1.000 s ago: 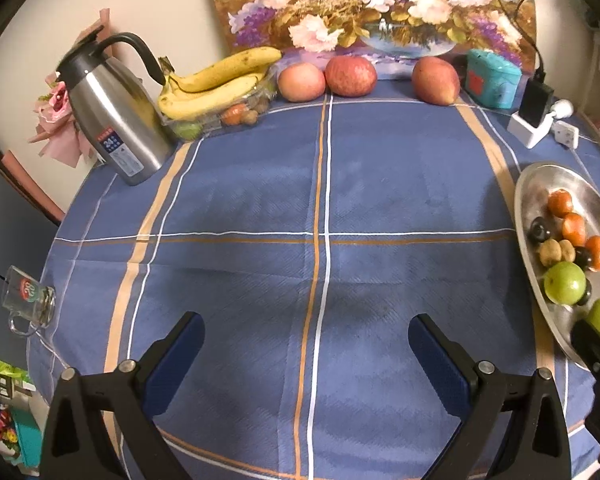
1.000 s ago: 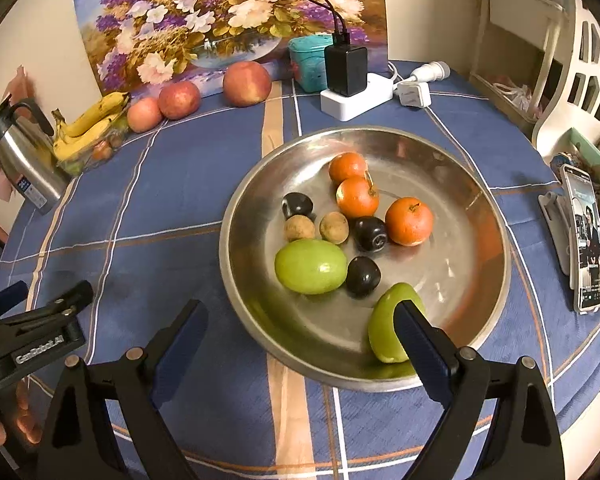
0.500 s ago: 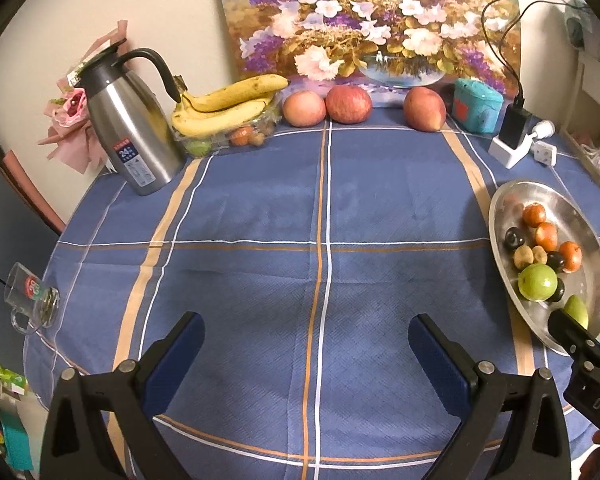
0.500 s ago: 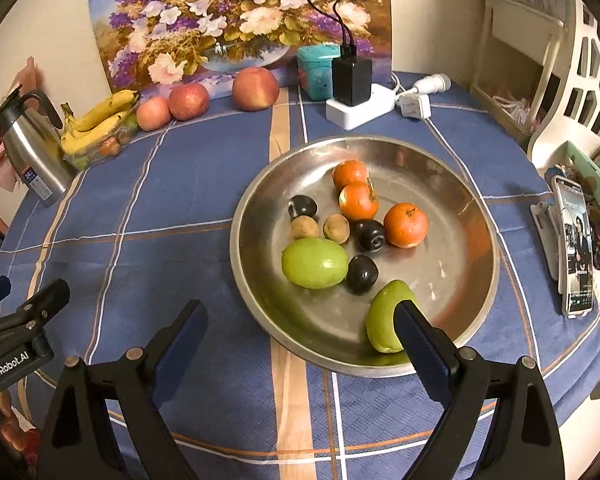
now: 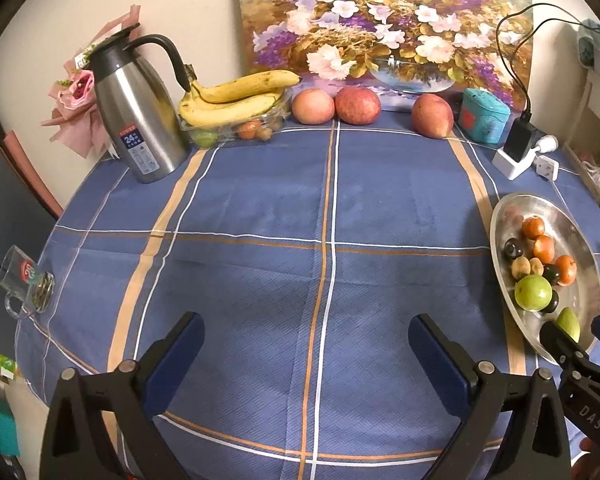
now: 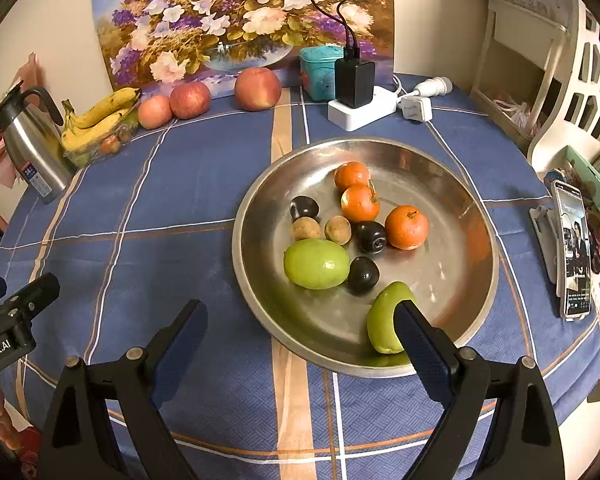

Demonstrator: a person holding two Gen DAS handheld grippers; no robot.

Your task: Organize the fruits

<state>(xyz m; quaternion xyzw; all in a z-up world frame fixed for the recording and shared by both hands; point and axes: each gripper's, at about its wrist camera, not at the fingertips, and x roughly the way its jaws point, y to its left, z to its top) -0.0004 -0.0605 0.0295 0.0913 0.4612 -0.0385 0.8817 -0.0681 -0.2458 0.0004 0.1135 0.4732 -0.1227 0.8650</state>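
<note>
Steel dish point(image 6: 452, 168) near the table's right edge holds small fruit: three oranges point(image 6: 406, 227), dark plums, two green ones. Bananas point(image 5: 236, 98) and three apples point(image 5: 357, 106) sit along the far edge. My left gripper point(image 5: 306, 354) and right gripper point(image 6: 300, 338) hang spread wide, holding nothing. Sorted or half-sorted, I can't judge; whichever fruit comes next wants a centred, gentle pinch.

Black two-finger grippers — left point(image 5: 306, 350), right point(image 6: 302, 334) — with blue pads point(image 5: 176, 356), silver screws point(image 5: 126, 366), white lettering.
</note>
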